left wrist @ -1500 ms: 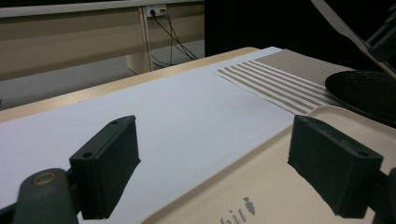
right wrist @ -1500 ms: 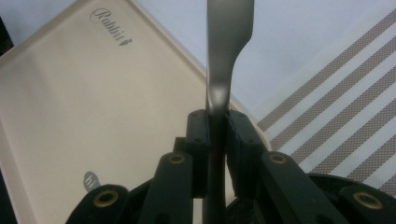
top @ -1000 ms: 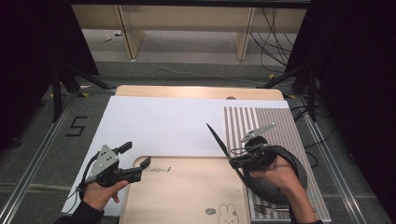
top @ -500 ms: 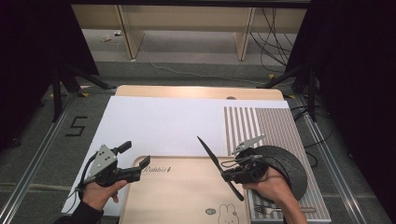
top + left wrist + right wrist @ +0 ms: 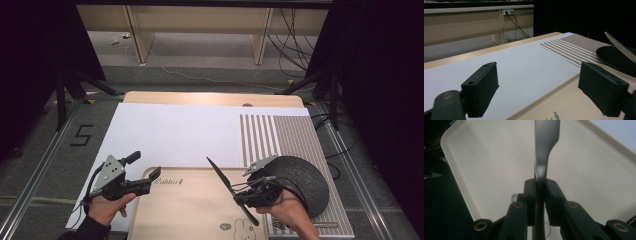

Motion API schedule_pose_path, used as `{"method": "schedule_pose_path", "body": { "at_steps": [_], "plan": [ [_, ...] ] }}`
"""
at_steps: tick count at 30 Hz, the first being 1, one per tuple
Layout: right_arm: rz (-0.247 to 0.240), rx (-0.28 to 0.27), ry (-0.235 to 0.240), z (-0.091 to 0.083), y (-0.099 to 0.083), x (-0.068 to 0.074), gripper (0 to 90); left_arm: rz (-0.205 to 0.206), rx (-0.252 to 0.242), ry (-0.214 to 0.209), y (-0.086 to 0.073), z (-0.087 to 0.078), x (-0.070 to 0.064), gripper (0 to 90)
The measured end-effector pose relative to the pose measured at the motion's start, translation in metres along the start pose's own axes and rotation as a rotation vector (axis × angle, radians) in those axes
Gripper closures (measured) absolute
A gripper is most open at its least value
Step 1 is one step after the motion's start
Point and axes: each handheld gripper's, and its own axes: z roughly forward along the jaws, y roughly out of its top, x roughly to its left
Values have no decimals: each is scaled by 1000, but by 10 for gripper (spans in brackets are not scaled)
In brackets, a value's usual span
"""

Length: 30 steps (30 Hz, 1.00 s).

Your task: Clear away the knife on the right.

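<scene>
Since a sec ago my right claw (image 5: 245,192) has swung left off the black plate (image 5: 300,182) w/ the knife (image 5: 227,185), now clamped tight over the beige tray (image 5: 190,210). My left claw (image 5: 145,172) stays put, jaws wide apart, at the tray's left corner.

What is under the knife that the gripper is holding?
Under the knife clamped in the right gripper lies the beige tray, bare there, with a rabbit drawing nearby. The hand covers the near part of the black plate.
</scene>
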Motion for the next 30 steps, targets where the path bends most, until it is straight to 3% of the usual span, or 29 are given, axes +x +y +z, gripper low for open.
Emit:
{"method": "schedule_pose_path", "body": {
  "at_steps": [10,30],
  "plan": [
    [20,38,9,8,-10,7,806,0,-1,1,0,0,0,158],
    [46,125,-19,23,-18,14,806,6,2,-1,0,0,-1,157]
  ]
}}
